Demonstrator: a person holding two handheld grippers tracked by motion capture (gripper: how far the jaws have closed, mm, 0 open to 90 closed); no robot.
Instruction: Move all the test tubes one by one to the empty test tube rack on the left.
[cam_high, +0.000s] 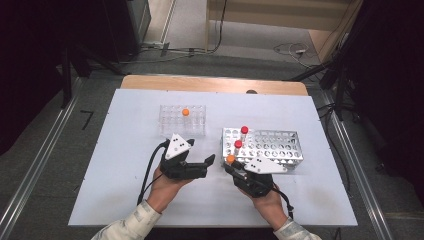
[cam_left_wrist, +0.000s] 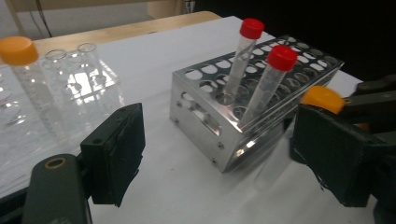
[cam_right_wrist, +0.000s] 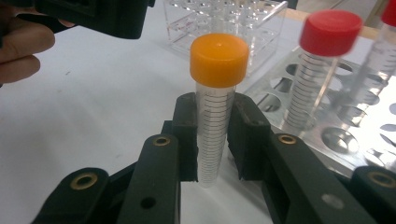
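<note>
My right gripper (cam_high: 234, 168) (cam_right_wrist: 215, 140) is shut on a clear tube with an orange cap (cam_high: 230, 159) (cam_right_wrist: 218, 60) and holds it upright just left of the metal rack (cam_high: 280, 150) (cam_right_wrist: 327, 140). Two red-capped tubes (cam_high: 244, 130) (cam_high: 238, 144) (cam_left_wrist: 251, 28) (cam_left_wrist: 281, 57) stand in that rack's near-left holes. My left gripper (cam_high: 209, 163) (cam_left_wrist: 224, 158) is open and points at the rack (cam_left_wrist: 205, 121). The held tube's orange cap (cam_left_wrist: 322, 99) shows just behind its right pad. A second orange-capped tube (cam_high: 185, 112) (cam_left_wrist: 18, 51) stands in the clear plastic rack (cam_high: 182, 125) (cam_left_wrist: 88, 79).
White board (cam_high: 125, 175) covers the wooden table (cam_high: 210, 82). The clear rack sits behind the left hand (cam_high: 162, 192), the metal rack to the right of centre. The left gripper's body (cam_right_wrist: 93, 14) and fingers (cam_right_wrist: 23, 51) lie close to the held tube.
</note>
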